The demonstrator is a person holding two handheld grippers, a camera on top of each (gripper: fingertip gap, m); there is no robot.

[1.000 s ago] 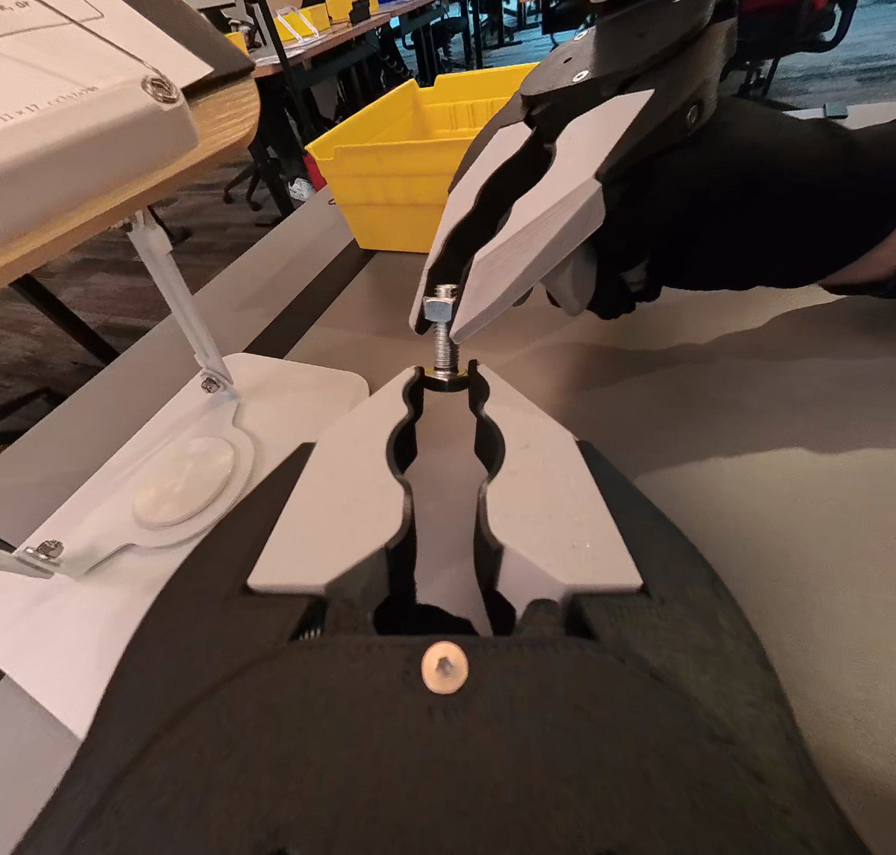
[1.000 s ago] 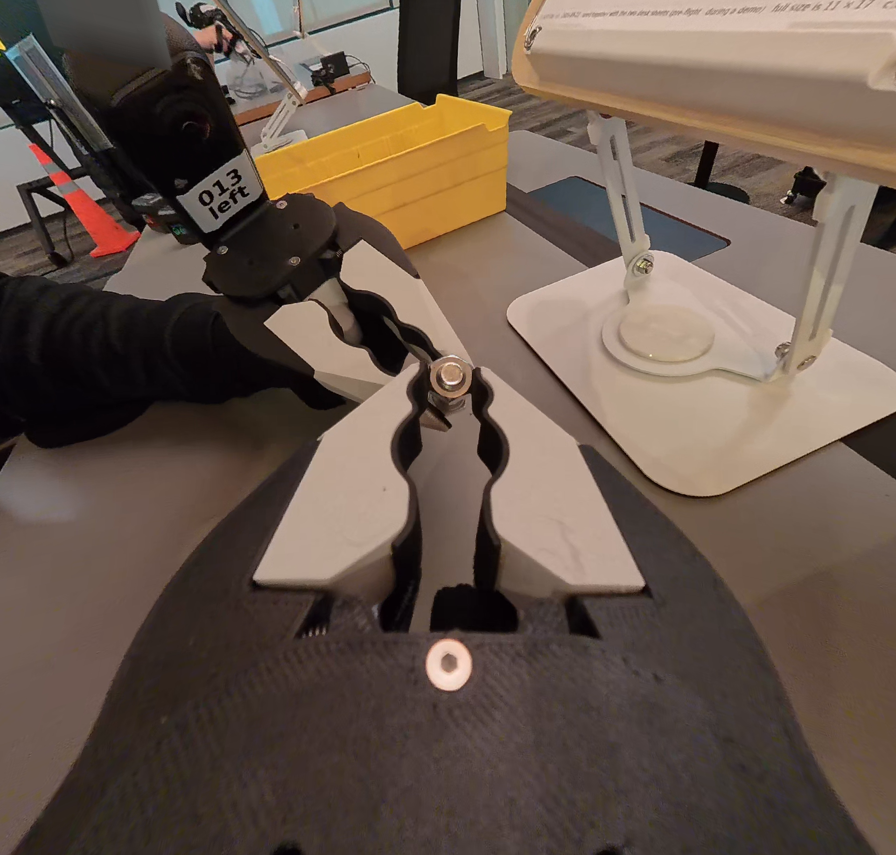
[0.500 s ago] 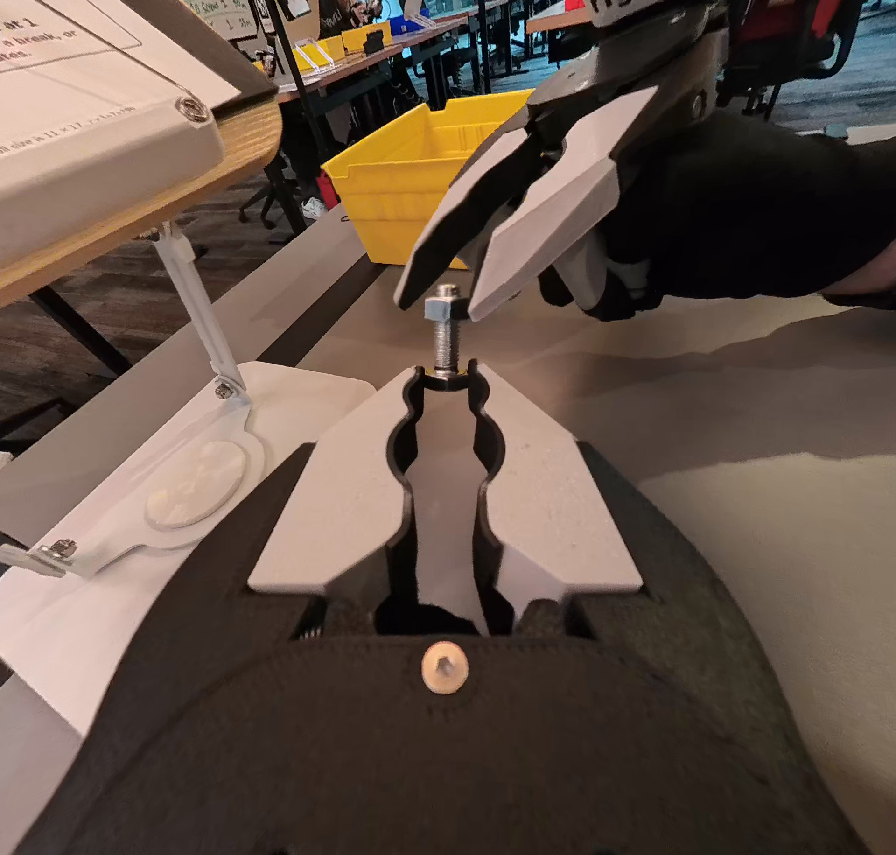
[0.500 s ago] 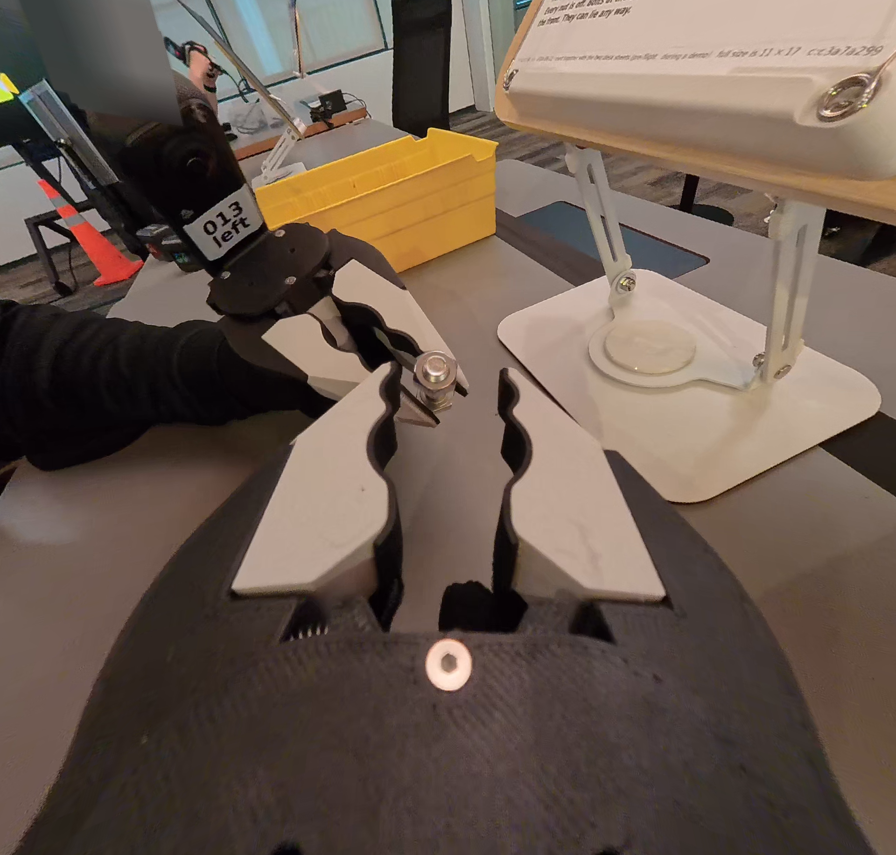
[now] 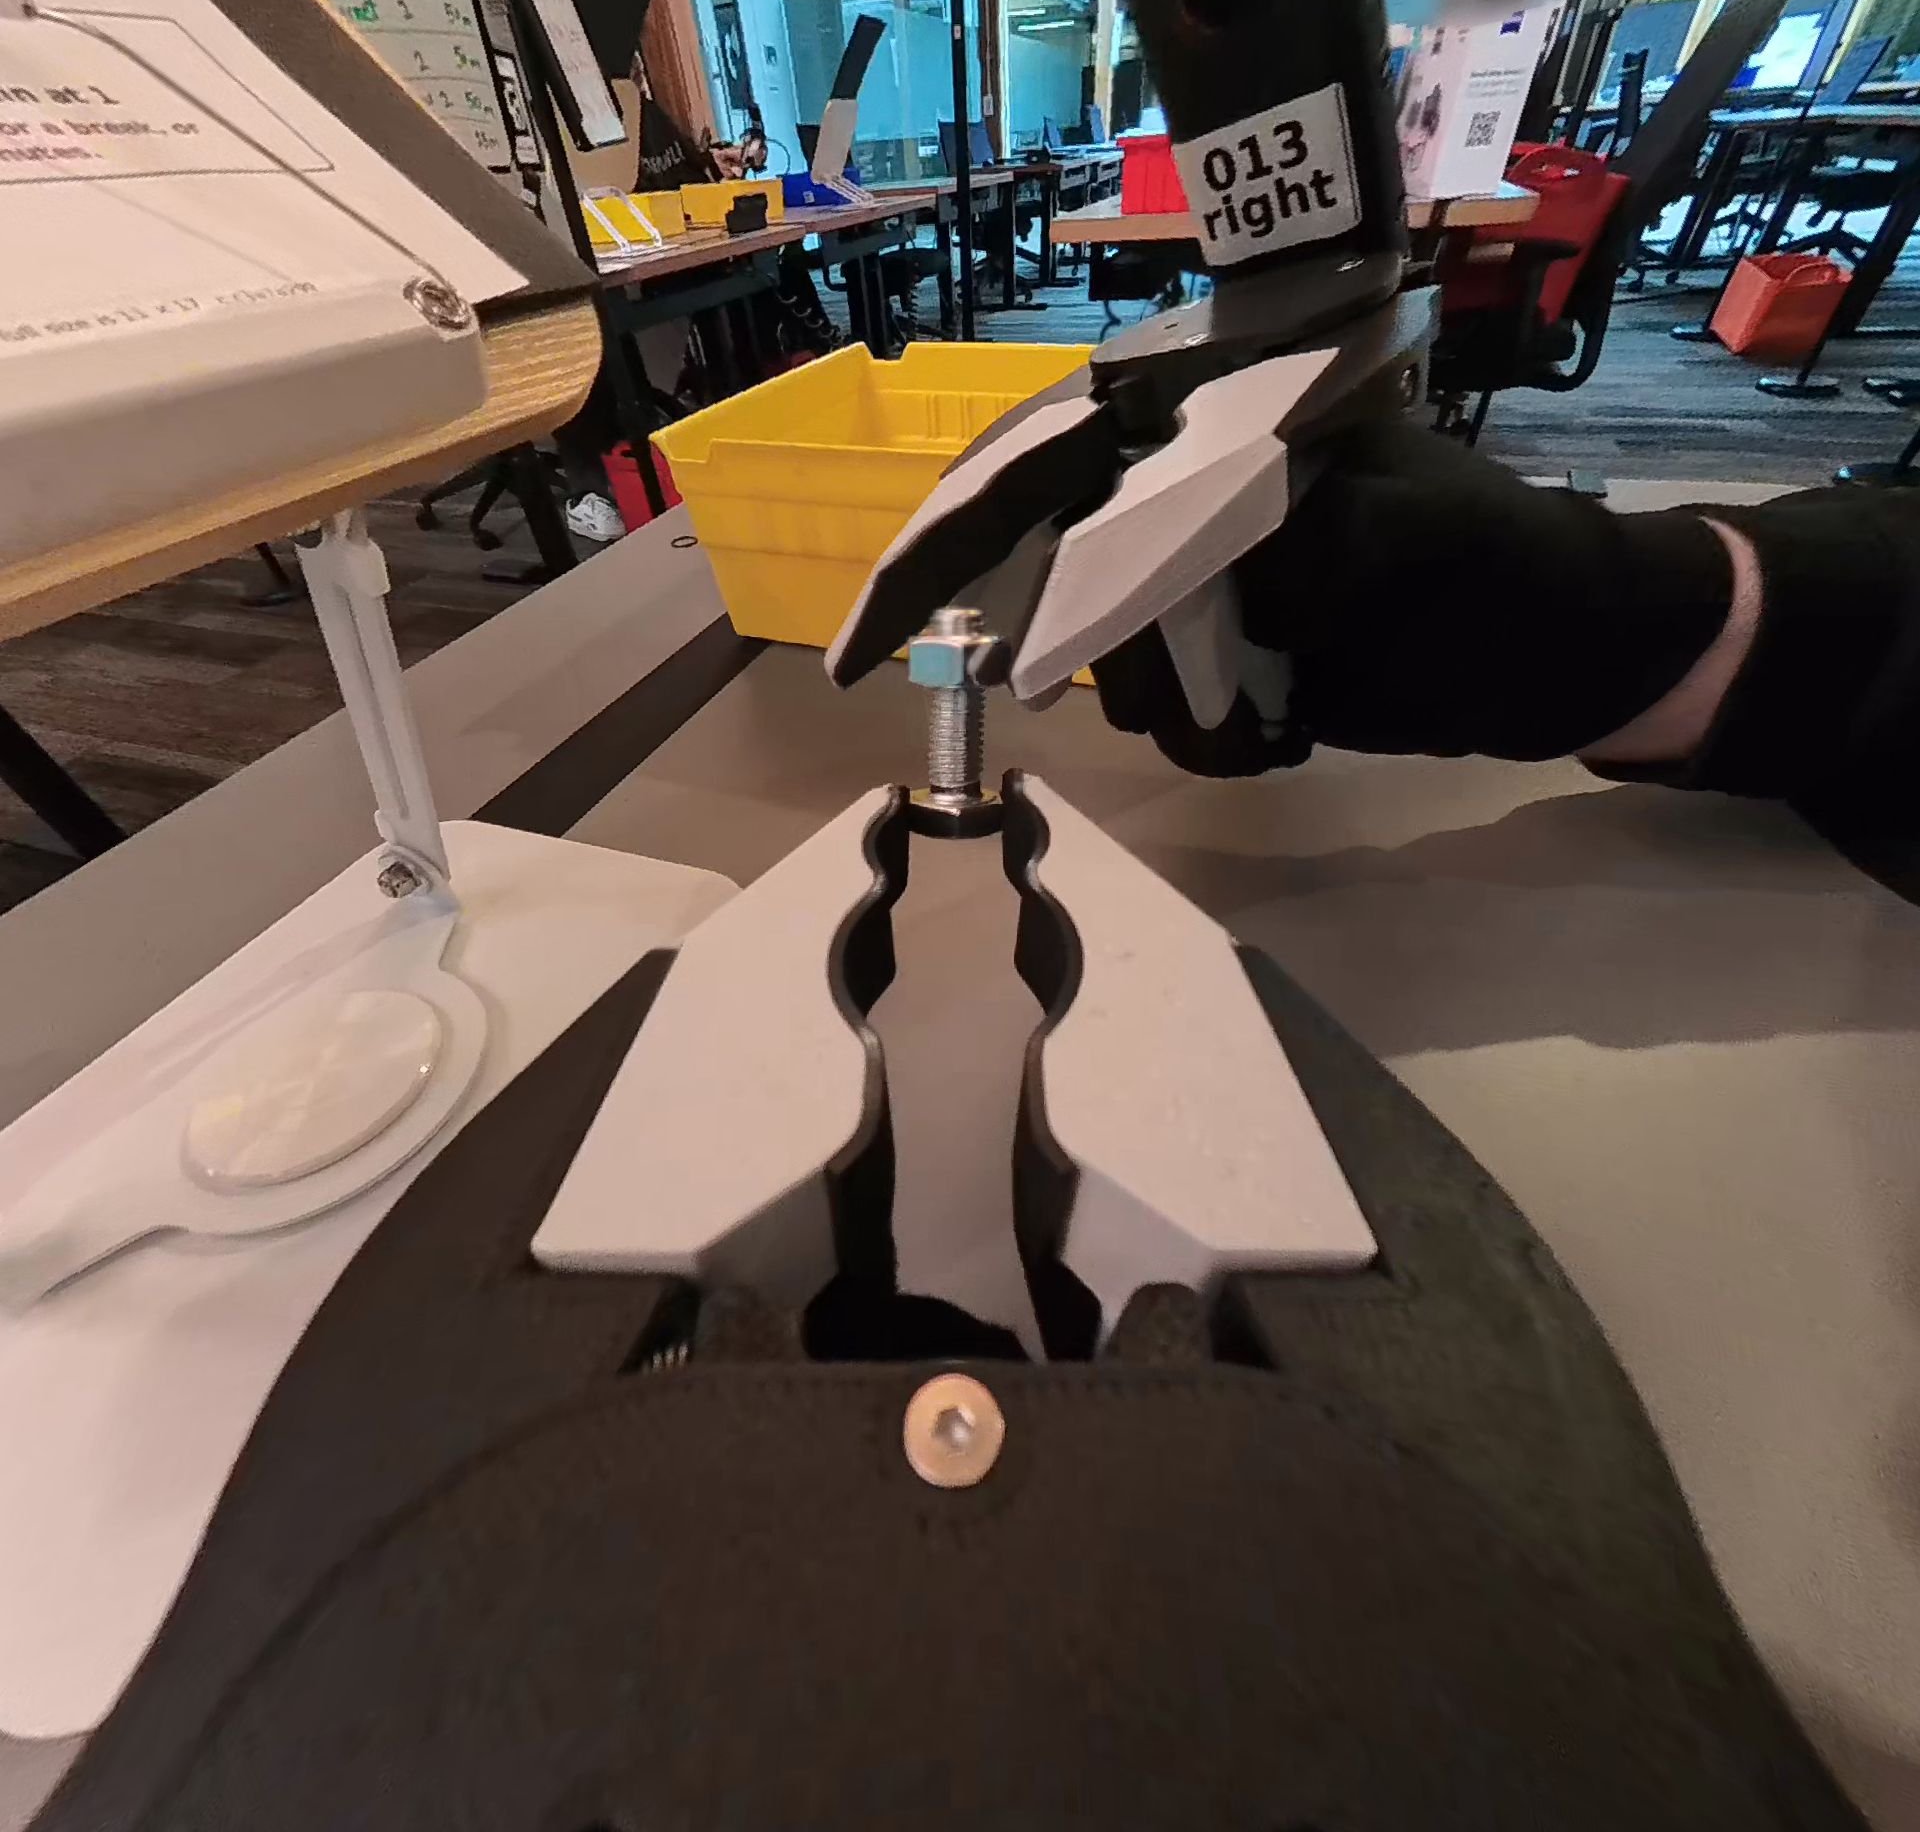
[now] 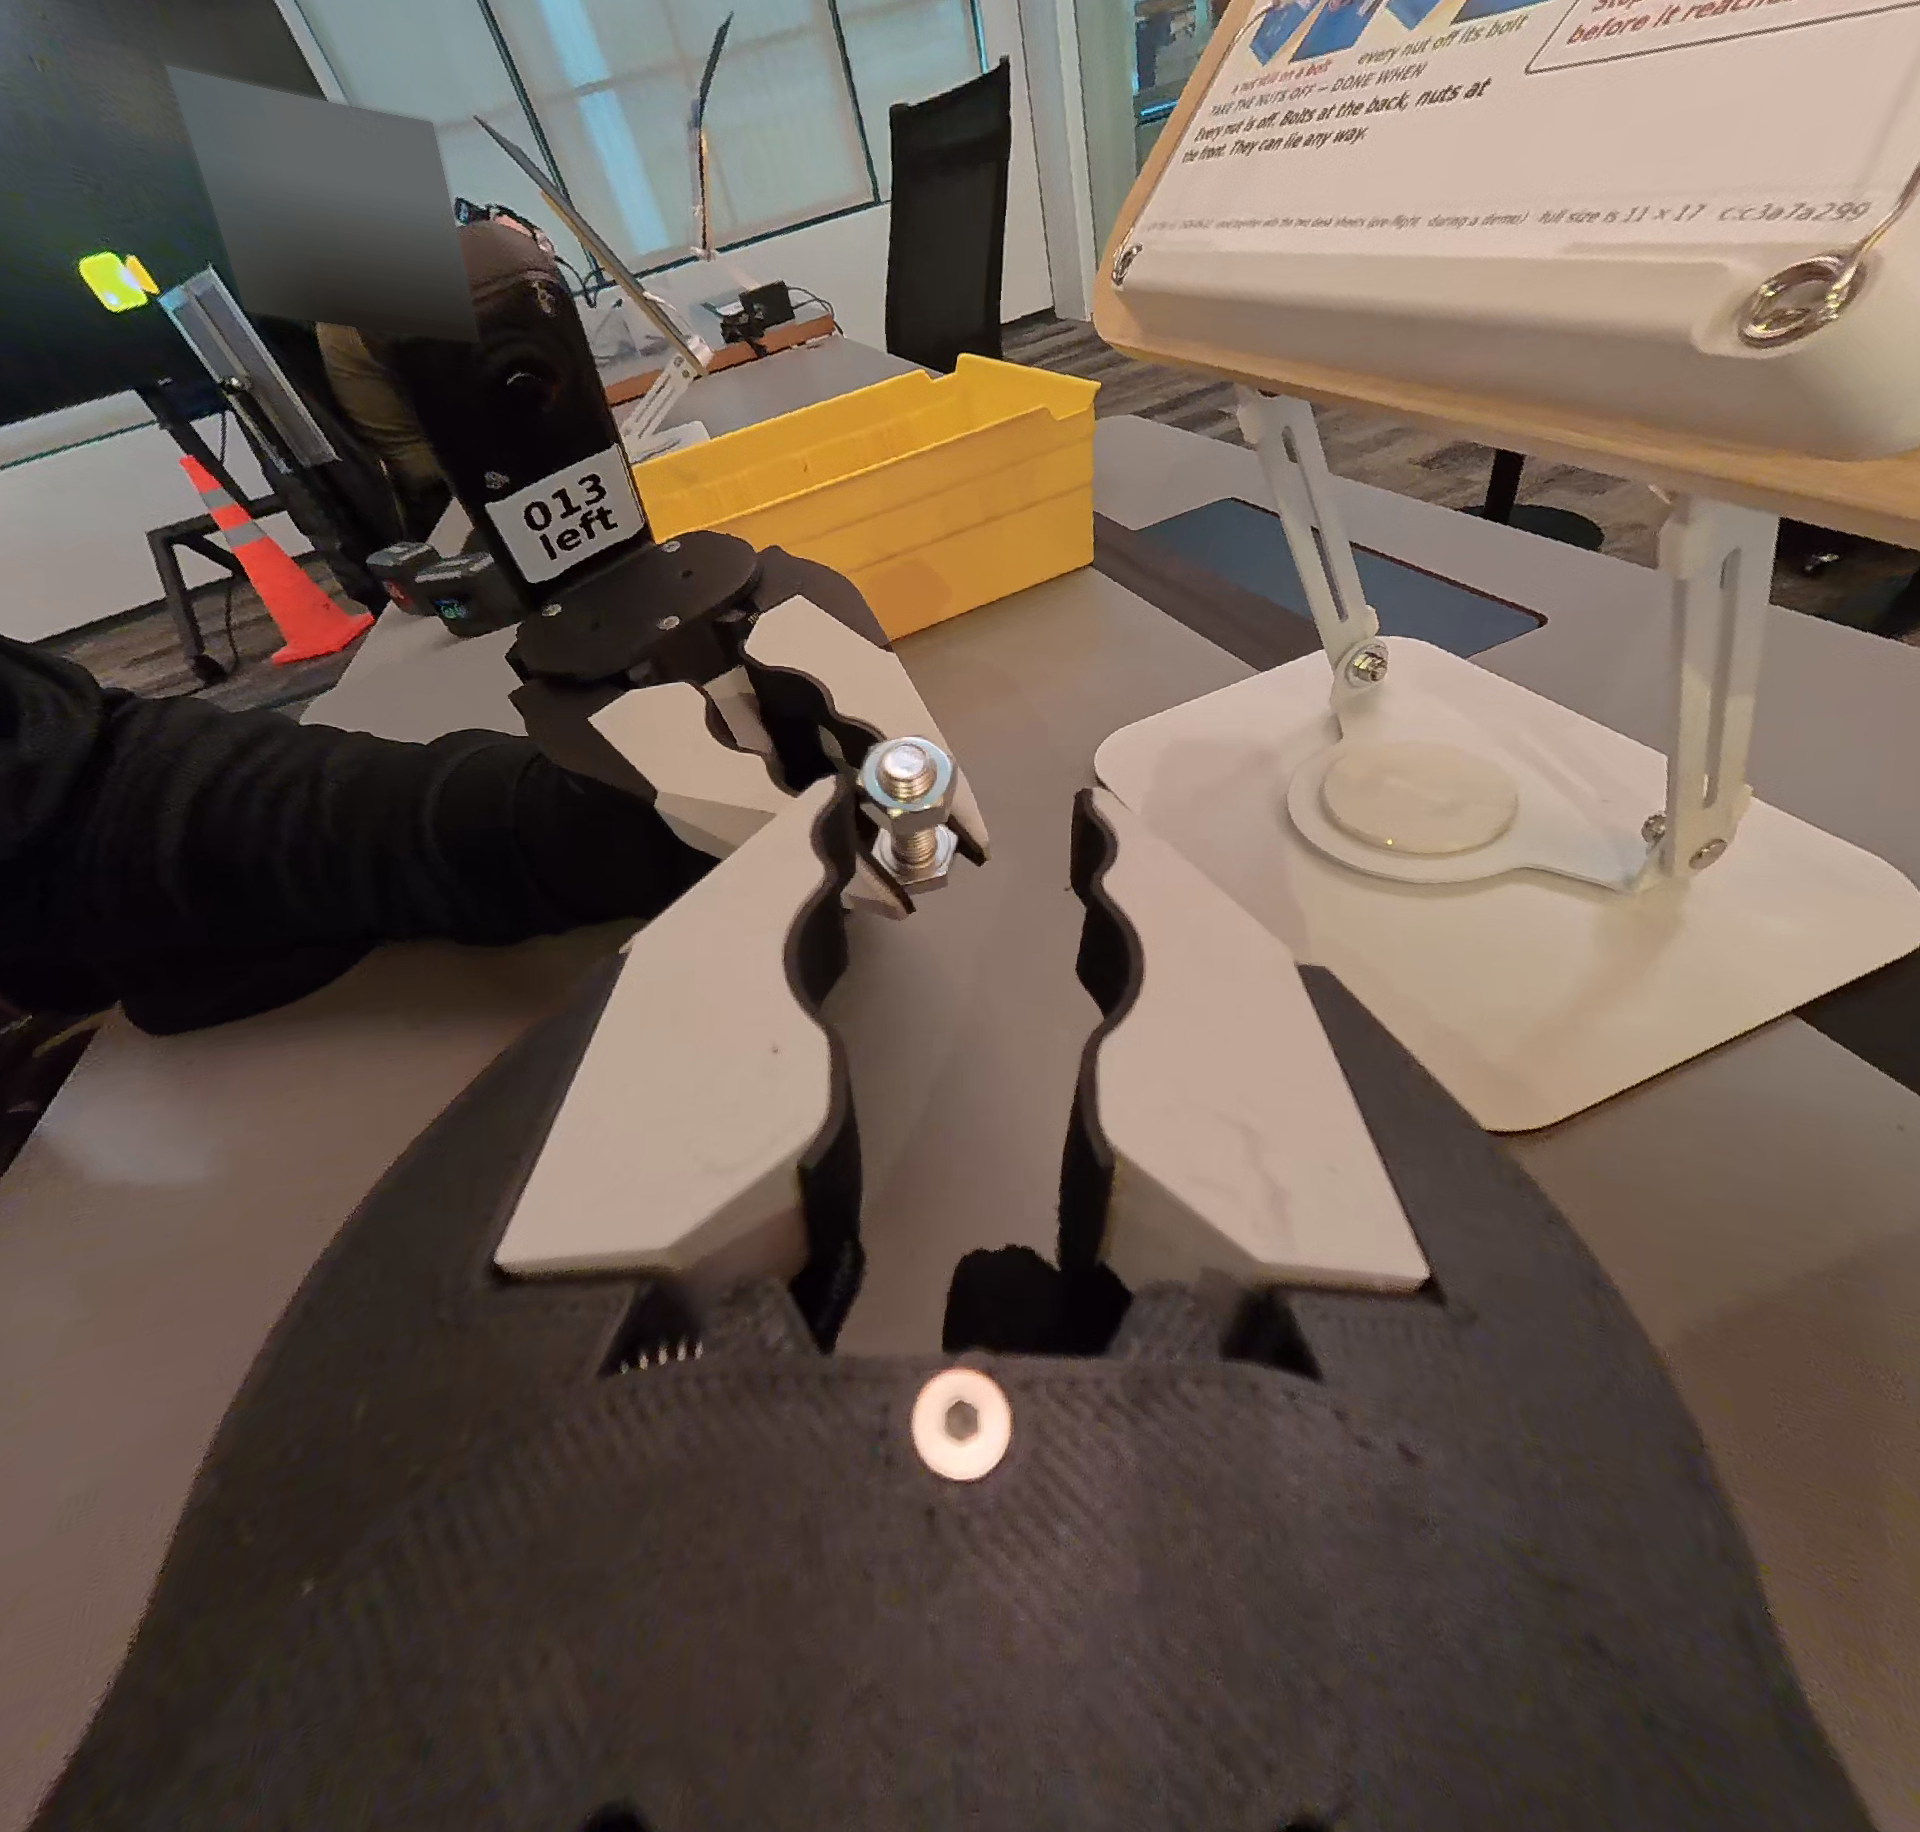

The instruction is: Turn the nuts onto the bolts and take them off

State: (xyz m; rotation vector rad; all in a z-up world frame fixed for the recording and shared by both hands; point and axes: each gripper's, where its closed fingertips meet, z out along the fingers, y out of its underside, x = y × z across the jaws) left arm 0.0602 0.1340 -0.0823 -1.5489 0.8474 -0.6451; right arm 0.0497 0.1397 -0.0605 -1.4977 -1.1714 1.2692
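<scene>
A silver bolt [image 5: 956, 733] stands upright with a hex nut [image 5: 958, 658] threaded near its top. My left gripper [image 5: 954, 808] is shut on the bolt's head and holds it just above the grey table [image 5: 1558, 1003]. My right gripper [image 5: 940, 673] is open, with one finger on each side of the nut and small gaps between. In the right wrist view the nut [image 6: 906, 776] and bolt [image 6: 914, 837] sit by the left fingertip of my open right gripper [image 6: 956, 811]. The left gripper [image 6: 920, 873] shows behind them, held by a black-gloved hand.
A yellow bin [image 5: 883, 494] stands at the table's far side, also in the right wrist view [image 6: 894, 504]. A white stand base [image 5: 343, 951] carrying a tilted instruction board is to the left of the bolt, and in the right wrist view [image 6: 1558, 899] to the right. Left and right tips are no more than a few centimetres apart.
My right gripper opened off the nut and its fingers now sit apart around it. My left gripper kept hold of the bolt, which stays upright.
</scene>
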